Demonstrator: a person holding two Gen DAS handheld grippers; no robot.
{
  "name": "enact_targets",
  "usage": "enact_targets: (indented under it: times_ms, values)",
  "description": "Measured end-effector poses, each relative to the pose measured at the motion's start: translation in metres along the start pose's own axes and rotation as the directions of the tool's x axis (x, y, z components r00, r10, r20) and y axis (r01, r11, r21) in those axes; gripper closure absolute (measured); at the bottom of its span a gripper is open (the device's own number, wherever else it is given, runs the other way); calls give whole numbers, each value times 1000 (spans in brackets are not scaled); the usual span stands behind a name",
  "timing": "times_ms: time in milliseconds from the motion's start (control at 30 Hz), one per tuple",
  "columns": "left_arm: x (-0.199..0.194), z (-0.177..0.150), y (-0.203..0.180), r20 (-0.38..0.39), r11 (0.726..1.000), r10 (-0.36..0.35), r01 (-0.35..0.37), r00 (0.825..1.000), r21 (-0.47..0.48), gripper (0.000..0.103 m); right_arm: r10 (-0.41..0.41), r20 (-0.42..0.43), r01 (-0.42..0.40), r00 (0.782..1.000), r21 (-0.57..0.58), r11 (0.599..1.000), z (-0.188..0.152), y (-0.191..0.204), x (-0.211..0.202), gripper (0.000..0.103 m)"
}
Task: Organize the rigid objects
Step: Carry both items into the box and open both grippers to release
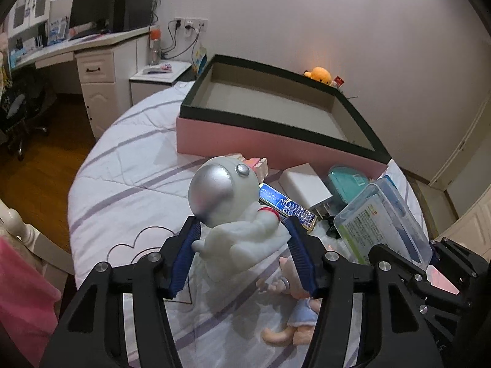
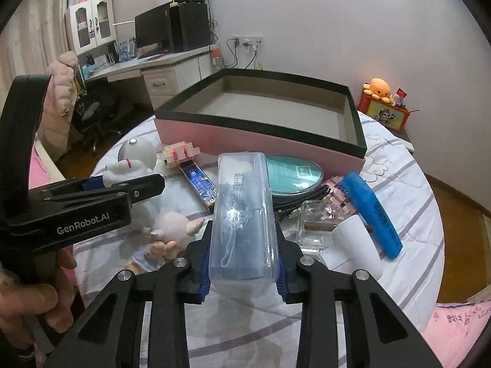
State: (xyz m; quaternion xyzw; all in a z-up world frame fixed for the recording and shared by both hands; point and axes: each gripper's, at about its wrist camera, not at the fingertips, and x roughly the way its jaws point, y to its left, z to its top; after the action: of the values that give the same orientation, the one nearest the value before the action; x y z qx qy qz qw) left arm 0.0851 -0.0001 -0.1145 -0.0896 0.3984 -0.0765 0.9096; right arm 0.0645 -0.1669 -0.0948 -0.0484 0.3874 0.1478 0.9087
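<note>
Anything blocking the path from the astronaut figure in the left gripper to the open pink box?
Nothing visible. The left gripper holds the astronaut figure above the clutter, and the pink box beyond is open, its inside bare.

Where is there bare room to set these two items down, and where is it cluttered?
The box floor is bare wall to wall. The quilt left of the astronaut is also free. Crowded: the strip before the box's pink wall, with the teal case, blue bar and glass tray.
</note>
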Motion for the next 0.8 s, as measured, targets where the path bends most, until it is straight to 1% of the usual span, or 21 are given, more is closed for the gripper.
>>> enact_targets:
  times_ms: [233, 433, 600, 700, 800]
  values:
    - [-22, -2, -2, 33, 1000, 0, 0, 999, 10, 45, 31, 26, -31, 999, 15, 999, 3, 3, -14, 70]
    - [-36, 7, -2, 63, 1000, -5, 4, 998, 18, 45, 56, 59, -58, 997, 25, 998, 11, 1, -27, 70]
    - [-46, 33, -8, 108, 999, -18, 14, 994, 39, 45, 72, 100, -74, 992, 20, 997, 31, -3, -36, 70]
    - [-48, 57, -13, 142, 998, -19, 11, 990, 57, 45, 64, 127, -67, 990, 20, 998, 51, -9, -38, 70]
    - [-42, 89, -21, 175, 997, -17, 4, 984, 77, 45, 54, 148, -59, 988, 30, 998, 76, -23, -33, 70]
